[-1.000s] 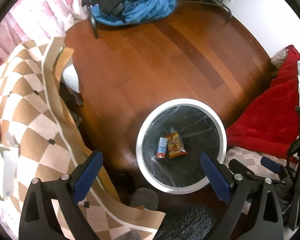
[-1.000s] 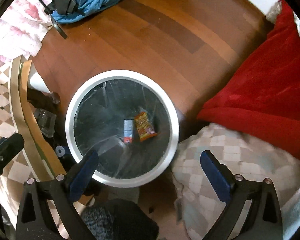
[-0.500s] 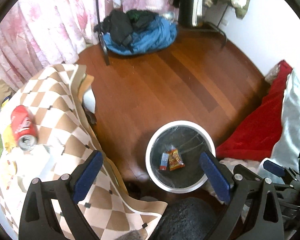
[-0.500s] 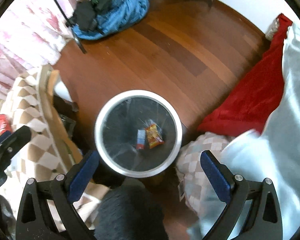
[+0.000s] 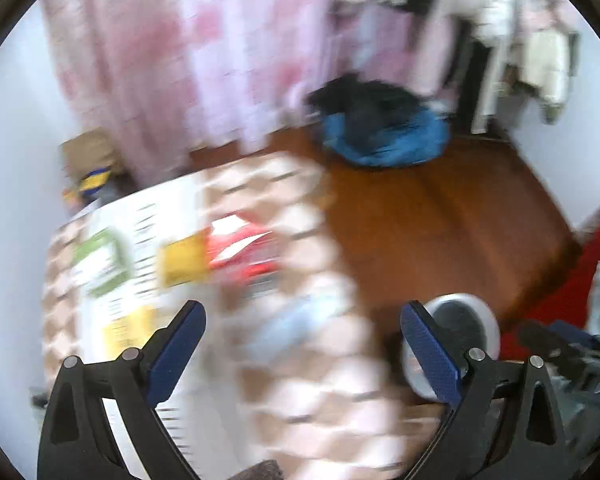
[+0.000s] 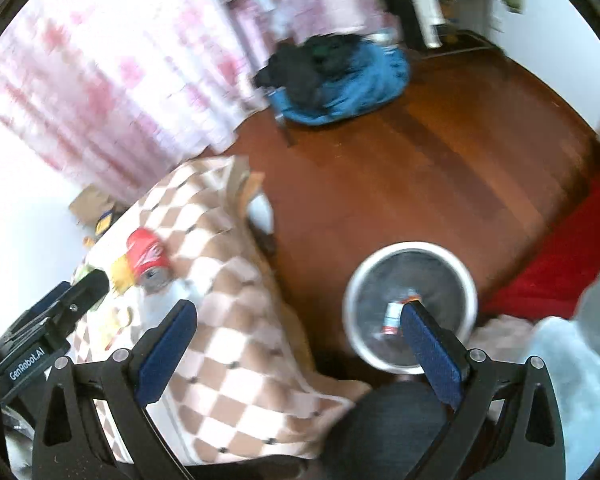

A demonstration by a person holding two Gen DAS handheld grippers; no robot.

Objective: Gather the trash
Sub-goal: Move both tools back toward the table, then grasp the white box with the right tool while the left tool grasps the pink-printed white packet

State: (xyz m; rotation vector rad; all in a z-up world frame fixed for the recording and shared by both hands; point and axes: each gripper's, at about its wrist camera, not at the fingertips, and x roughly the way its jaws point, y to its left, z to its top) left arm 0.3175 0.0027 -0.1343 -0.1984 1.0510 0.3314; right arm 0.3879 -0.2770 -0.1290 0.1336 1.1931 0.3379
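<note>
- The left gripper (image 5: 303,342) stands wide, nothing between its blue pads, above the checked tablecloth (image 5: 324,392).
- The left view is blurred; green, yellow and red packets lie on the cloth, their kind not readable.
- The red can (image 6: 148,258) lies on its side near the table's left edge.
- The right gripper (image 6: 296,344) is wide and empty.
- The white-rimmed bin (image 6: 412,306) stands on the wood floor (image 6: 440,160), just right of the table, with small wrappers inside.
</note>
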